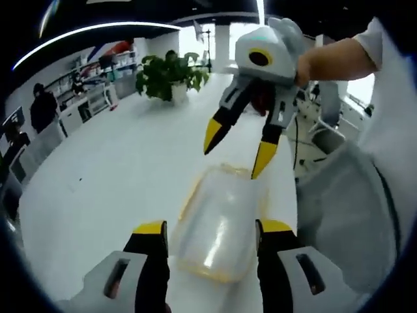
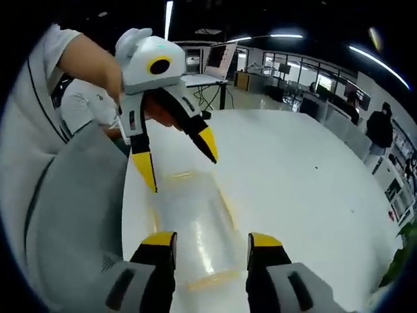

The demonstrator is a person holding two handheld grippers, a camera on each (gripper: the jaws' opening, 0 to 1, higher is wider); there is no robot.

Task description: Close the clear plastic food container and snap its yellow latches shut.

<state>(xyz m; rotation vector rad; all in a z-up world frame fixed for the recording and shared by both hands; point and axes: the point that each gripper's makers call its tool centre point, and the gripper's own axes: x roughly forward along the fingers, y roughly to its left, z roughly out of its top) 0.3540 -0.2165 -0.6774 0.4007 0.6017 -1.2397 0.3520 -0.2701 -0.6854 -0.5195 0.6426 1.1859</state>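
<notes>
A clear plastic food container (image 1: 215,225) with its lid on and yellow latches along its edges lies on the white table (image 1: 117,176). My left gripper (image 1: 212,229) stands open, its yellow-tipped jaws on either side of the container's near end. The right gripper (image 1: 240,153) hangs open just above the container's far end. In the right gripper view the same container (image 2: 195,225) runs away from my right gripper (image 2: 212,240), whose jaws straddle its near end, open. The left gripper (image 2: 179,163) hovers open over the far end there.
A potted plant (image 1: 171,75) stands at the table's far edge. A person's grey trousers (image 1: 345,215) and white sleeve (image 2: 39,98) press close to the table's side. Desks, shelves and people stand in the background; a laptop (image 2: 218,62) sits beyond the table.
</notes>
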